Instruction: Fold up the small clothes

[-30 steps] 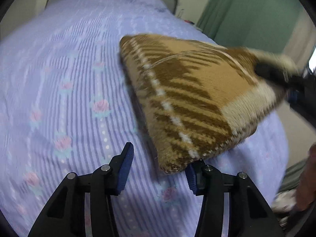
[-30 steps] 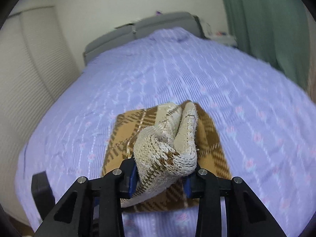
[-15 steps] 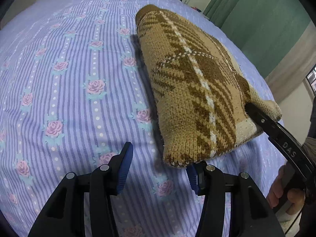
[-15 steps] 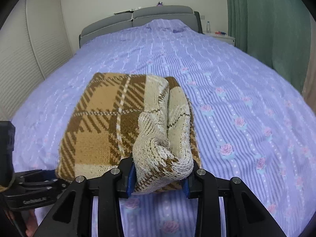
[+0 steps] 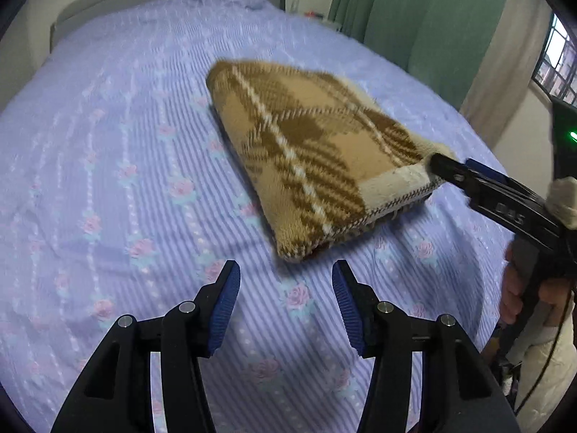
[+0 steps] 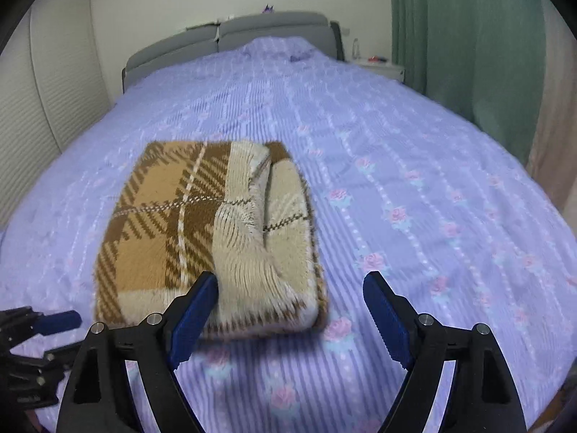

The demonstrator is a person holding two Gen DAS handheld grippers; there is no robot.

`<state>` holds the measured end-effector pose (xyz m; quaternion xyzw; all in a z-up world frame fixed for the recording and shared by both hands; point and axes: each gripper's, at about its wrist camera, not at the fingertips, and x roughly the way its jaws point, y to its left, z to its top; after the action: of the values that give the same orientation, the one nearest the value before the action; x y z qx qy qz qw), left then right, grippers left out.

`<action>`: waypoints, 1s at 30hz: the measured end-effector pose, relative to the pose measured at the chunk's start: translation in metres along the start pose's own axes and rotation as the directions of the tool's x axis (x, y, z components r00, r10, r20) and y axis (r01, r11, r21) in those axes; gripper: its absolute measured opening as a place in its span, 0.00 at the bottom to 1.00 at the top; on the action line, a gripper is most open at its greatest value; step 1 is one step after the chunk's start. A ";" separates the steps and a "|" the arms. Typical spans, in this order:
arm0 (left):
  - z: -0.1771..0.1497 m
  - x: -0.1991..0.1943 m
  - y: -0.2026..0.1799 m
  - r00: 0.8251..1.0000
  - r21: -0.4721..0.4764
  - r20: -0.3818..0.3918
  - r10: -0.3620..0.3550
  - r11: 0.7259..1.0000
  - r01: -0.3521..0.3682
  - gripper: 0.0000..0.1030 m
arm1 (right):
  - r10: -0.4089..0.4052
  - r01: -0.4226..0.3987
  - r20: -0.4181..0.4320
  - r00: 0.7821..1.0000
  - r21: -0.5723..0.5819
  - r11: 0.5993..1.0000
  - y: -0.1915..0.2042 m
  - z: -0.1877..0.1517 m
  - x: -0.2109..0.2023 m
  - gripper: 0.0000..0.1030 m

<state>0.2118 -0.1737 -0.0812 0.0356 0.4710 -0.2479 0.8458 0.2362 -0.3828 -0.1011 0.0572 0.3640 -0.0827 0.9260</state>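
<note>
A folded brown and tan plaid knit garment (image 5: 310, 151) with cream ribbed edges lies flat on the bed; it also shows in the right wrist view (image 6: 212, 234). My left gripper (image 5: 286, 299) is open and empty, just in front of the garment's near corner. My right gripper (image 6: 290, 310) is open, its left pad touching the cream ribbed fold at the garment's near edge. In the left wrist view the right gripper (image 5: 454, 169) sits at the garment's right cream end.
The bed (image 6: 414, 166) has a lilac striped cover with pink roses and a grey headboard (image 6: 230, 39). Green curtains (image 6: 468, 36) hang on the right, with a nightstand (image 6: 378, 65) beside them. A white louvred wardrobe (image 6: 47, 83) stands left.
My right gripper has opened and let go of the garment's cream end, which now lies on the bed. My left gripper has drawn back a little from the garment's corner.
</note>
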 end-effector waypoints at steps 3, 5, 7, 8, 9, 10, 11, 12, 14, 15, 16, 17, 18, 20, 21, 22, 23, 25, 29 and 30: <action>0.003 -0.008 -0.002 0.998 0.006 0.058 0.021 1.000 -0.021 0.51 | -0.001 0.001 0.094 0.996 0.000 1.000 0.000 0.005 -0.032 0.80; 0.010 -0.004 0.000 0.998 -0.017 0.064 0.005 1.000 -0.004 0.51 | 0.022 -0.022 0.083 0.996 0.000 1.000 -0.003 0.018 -0.034 0.79; 0.009 -0.004 0.007 0.998 -0.046 0.064 -0.026 0.999 0.029 0.51 | 0.053 -0.053 0.072 0.996 0.001 0.999 -0.001 0.034 -0.029 0.68; 0.014 0.002 0.007 0.998 -0.056 0.054 -0.035 0.998 0.038 0.51 | 0.072 -0.072 0.062 0.995 -0.004 0.997 0.000 0.043 -0.023 0.65; 0.016 0.006 0.007 0.998 -0.060 0.044 -0.040 0.997 0.043 0.51 | 0.088 -0.088 0.039 0.995 -0.008 0.996 0.002 0.051 -0.014 0.60; 0.020 0.012 0.006 0.998 -0.061 0.038 -0.049 0.997 0.051 0.51 | 0.112 -0.112 0.008 0.994 -0.008 0.994 0.005 0.058 -0.003 0.54; 0.023 0.015 0.006 0.998 -0.062 0.031 -0.046 0.997 0.048 0.51 | 0.129 -0.129 -0.018 0.991 -0.005 0.992 0.006 0.062 0.005 0.51; 0.024 0.020 0.005 0.999 -0.061 0.021 -0.041 0.997 0.043 0.51 | 0.143 -0.143 -0.052 0.988 0.003 0.990 0.009 0.064 0.015 0.46; 0.024 0.027 0.002 0.998 -0.055 0.002 -0.058 0.997 0.058 0.51 | 0.180 -0.178 -0.106 0.978 0.028 0.984 0.011 0.066 0.035 0.43; 0.024 0.031 0.001 0.998 -0.049 -0.011 -0.060 0.997 0.060 0.51 | 0.201 -0.197 -0.134 0.970 0.043 0.980 0.012 0.067 0.046 0.43; 0.024 0.036 0.001 0.997 -0.044 -0.025 -0.066 0.997 0.065 0.51 | 0.209 -0.202 -0.150 0.966 0.058 0.978 0.013 0.066 0.053 0.43; 0.028 0.045 0.004 0.997 -0.042 -0.037 -0.074 0.997 0.072 0.52 | 0.225 -0.215 -0.172 0.959 0.076 0.974 0.013 0.066 0.063 0.43; 0.027 0.050 0.005 0.996 -0.047 -0.049 -0.080 0.996 0.077 0.52 | 0.238 -0.224 -0.197 0.951 0.091 0.970 0.012 0.065 0.071 0.43; 0.024 0.059 0.010 0.992 -0.082 -0.067 -0.106 0.992 0.100 0.52 | 0.262 -0.234 -0.238 0.935 0.139 0.962 0.009 0.061 0.087 0.43; 0.025 0.062 0.012 0.991 -0.100 -0.071 -0.115 0.989 0.108 0.53 | 0.293 -0.257 -0.248 0.923 0.167 0.952 0.006 0.060 0.093 0.43; 0.026 0.064 0.015 0.989 -0.111 -0.070 -0.127 0.987 0.119 0.53 | 0.313 -0.271 -0.248 0.917 0.189 0.944 0.005 0.059 0.097 0.39; 0.027 0.066 0.015 0.989 -0.113 -0.071 -0.126 0.987 0.117 0.55 | 0.329 -0.285 -0.245 0.912 0.197 0.938 0.005 0.059 0.097 0.33; 0.030 0.067 0.015 0.990 -0.103 -0.074 -0.116 0.989 0.108 0.57 | 0.332 -0.294 -0.237 0.913 0.182 0.938 0.009 0.060 0.094 0.23; 0.036 0.061 0.012 0.992 -0.083 -0.074 -0.106 0.992 0.100 0.57 | 0.295 -0.275 -0.188 0.937 0.126 0.953 0.014 0.062 0.075 0.17; 0.038 0.060 0.010 0.992 -0.076 -0.075 -0.102 0.992 0.096 0.57 | 0.281 -0.266 -0.161 0.946 0.106 0.958 0.015 0.064 0.067 0.17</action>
<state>0.2722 -0.1997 -0.1107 -0.0085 0.5137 -0.2710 0.8140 0.3299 -0.3866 -0.0999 0.1527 0.4284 0.0370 0.8898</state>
